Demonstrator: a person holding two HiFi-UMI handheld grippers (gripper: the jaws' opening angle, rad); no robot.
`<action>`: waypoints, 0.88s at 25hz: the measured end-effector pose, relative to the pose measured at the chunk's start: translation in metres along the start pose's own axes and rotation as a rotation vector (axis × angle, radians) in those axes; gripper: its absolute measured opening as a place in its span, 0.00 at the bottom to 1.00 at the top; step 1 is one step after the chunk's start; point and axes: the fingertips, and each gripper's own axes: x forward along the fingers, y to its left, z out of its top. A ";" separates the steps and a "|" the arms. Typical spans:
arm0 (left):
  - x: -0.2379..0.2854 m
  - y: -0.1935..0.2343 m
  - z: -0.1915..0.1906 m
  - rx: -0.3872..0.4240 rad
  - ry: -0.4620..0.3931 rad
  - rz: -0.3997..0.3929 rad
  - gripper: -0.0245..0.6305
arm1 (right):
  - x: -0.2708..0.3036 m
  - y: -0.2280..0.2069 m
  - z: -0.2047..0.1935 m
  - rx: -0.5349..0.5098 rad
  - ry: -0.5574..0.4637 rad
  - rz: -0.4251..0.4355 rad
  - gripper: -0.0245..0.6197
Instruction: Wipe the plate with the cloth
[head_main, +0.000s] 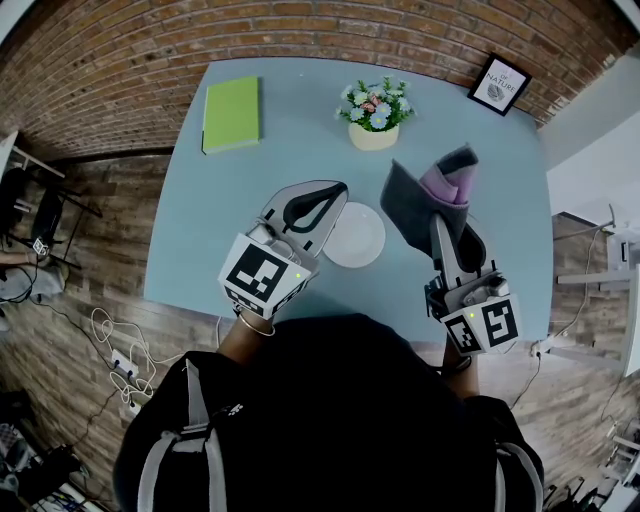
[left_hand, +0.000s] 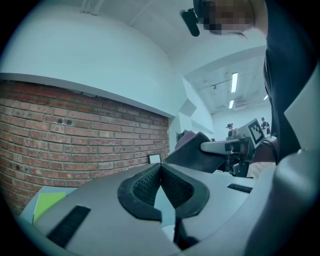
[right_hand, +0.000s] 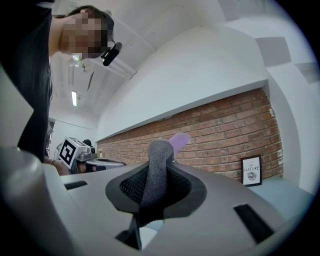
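A green notebook (head_main: 231, 113) lies at the far left of the blue table (head_main: 190, 250), near the brick wall (head_main: 120, 70). Right of it, nearer the person, the left gripper (head_main: 330, 193) is held roughly level. It reaches forward and to the right from the wrist at the table's near edge, with the marker cube toward the person. In the left gripper view, the left gripper (left_hand: 160, 172) has its two black pads pressed together at the front, with nothing between them. In the head view its tip overlaps the left rim of the white plate (head_main: 356, 236). The plate sits flat on the table between the two grippers, and I cannot tell whether the tip touches it.

Behind the plate, a small pot of flowers (head_main: 376, 112) stands at the far edge. Right of the plate, the right gripper (head_main: 441, 228) points away from the person, also about level. It pinches a grey cloth (head_main: 420, 200) with a purple side, which bunches up beyond the tips, off the table and apart from the plate. In the right gripper view, the right gripper (right_hand: 154, 192) is clamped on the cloth (right_hand: 157, 165), which stands up out of the pads. A framed picture (head_main: 499, 84) leans at the far right corner.
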 end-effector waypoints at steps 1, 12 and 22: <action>0.001 0.000 -0.001 -0.001 0.002 -0.001 0.04 | 0.000 0.000 0.000 0.002 0.000 0.000 0.13; 0.001 -0.001 -0.005 -0.004 0.010 -0.010 0.04 | 0.002 0.004 0.000 0.003 -0.008 0.019 0.13; 0.002 -0.001 -0.006 -0.008 0.013 -0.009 0.04 | 0.004 0.008 0.005 0.006 -0.023 0.038 0.13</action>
